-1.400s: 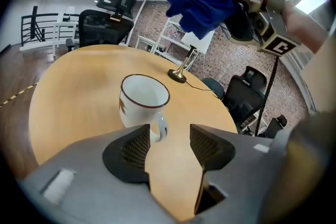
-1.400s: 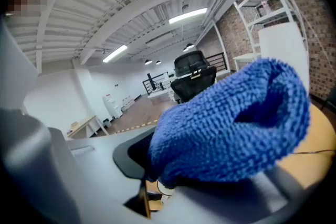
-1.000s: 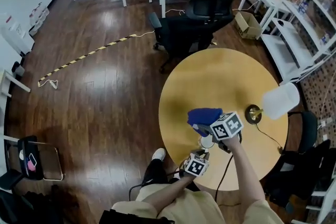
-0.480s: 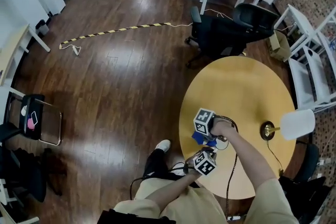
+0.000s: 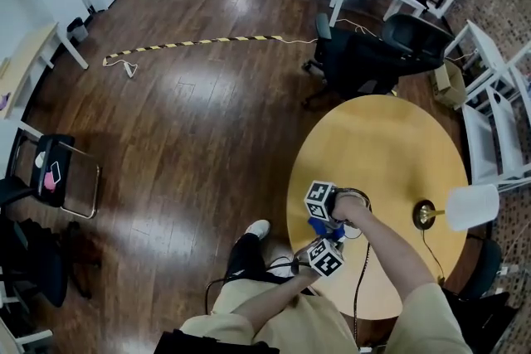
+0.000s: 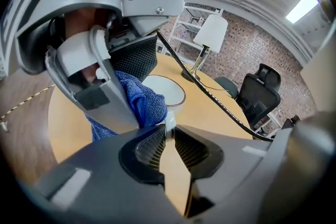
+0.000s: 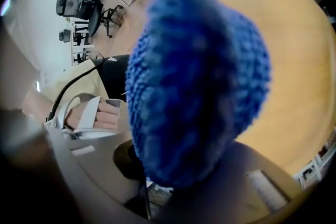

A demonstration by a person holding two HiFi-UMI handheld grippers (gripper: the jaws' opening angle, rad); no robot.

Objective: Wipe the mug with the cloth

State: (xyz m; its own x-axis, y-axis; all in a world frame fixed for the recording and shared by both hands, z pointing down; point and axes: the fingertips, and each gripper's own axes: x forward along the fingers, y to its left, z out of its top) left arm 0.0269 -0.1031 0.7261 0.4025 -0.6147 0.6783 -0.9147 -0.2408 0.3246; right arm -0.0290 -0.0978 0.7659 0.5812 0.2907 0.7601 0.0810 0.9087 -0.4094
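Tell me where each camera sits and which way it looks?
Head view: on the person's head, looking steeply down at the round table; the arms, left gripper and right gripper show.
Left gripper view: on the left gripper, looking along its fingers, shut on the white mug handle, toward the lamp; the right gripper shows, holding the blue cloth.
Right gripper view: on the right gripper, facing back at the person; the cloth it grips fills most of it, left hand beside.
Shared: both gripper views show cloth and table.
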